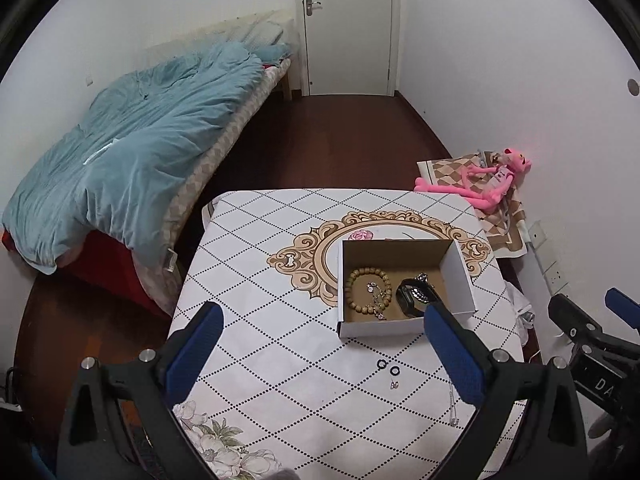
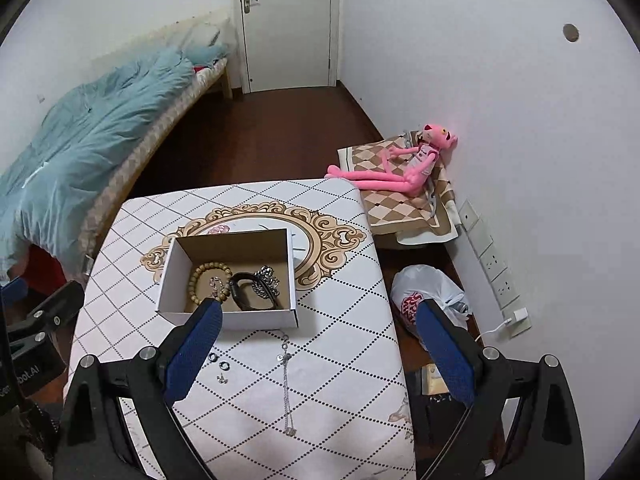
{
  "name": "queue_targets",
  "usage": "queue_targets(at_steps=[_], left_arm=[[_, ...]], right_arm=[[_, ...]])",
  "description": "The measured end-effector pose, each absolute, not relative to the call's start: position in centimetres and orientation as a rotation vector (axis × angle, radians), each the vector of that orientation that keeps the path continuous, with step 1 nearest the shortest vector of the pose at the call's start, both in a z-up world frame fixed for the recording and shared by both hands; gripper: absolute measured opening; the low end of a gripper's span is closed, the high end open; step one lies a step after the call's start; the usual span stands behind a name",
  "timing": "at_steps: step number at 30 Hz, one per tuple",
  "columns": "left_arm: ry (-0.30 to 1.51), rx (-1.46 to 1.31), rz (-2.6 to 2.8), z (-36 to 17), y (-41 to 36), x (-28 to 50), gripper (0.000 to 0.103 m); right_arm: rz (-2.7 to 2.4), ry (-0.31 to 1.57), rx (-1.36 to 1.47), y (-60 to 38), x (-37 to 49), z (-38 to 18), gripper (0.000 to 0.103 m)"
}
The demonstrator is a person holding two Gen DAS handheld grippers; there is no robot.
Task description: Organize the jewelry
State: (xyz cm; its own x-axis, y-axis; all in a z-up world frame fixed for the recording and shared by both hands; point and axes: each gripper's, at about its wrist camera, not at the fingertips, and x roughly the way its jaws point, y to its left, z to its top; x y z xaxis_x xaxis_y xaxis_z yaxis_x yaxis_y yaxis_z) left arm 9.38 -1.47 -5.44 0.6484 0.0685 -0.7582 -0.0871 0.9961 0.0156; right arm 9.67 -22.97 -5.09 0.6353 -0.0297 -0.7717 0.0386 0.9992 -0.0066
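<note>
Both grippers spread wide, nothing held: left gripper [image 1: 320,344] low in its frame, right gripper [image 2: 316,344] low in its own, both hovering above the table [image 2: 332,420]. Cardboard box [image 2: 228,317] sits mid-frame in the right view, already holding a wooden bead bracelet [image 2: 200,276], a black band [image 2: 240,296] and a metal link bracelet [image 2: 266,280]. Left outside: thin silver necklace [image 2: 286,384] strung out on the cloth from just below the box's front wall down toward lower centre, two small dark rings [image 2: 218,361] beside the right gripper's left finger, and tiny earrings [image 2: 221,379] just under them. In the left view the rings [image 1: 388,367] sit lower centre between the fingers, below the box [image 1: 380,327]. Handling guess: necklace is light, limp, will drape and snag, so pinch it near the pendant cluster at the top end. Rings are small, hard and likely slippery; pinch across the band. Earrings are the riskiest pick, too small to make out well.
</note>
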Motion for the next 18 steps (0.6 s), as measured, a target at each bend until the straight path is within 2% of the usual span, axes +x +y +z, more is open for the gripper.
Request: queue_targets(at_steps=[6,15,18], left_arm=[[0.951,-0.038,0.084,-9.0,-1.7,9.3,0.102],[1.179,0.005,0.119,-19.3,-2.2,8.2,0.102],[1.245,0.015,0.126,-22.1,-2.1,7.7,0.102]], right_arm=[[-0.027,0.979,0.062,-24.0,9.1,-8.6,0.098],[-0.029,1.185,0.085,-24.5,6.6,-20.2,0.097],[-0.011,1.227,0.097,-23.9,5.7,-23.4,0.083]])
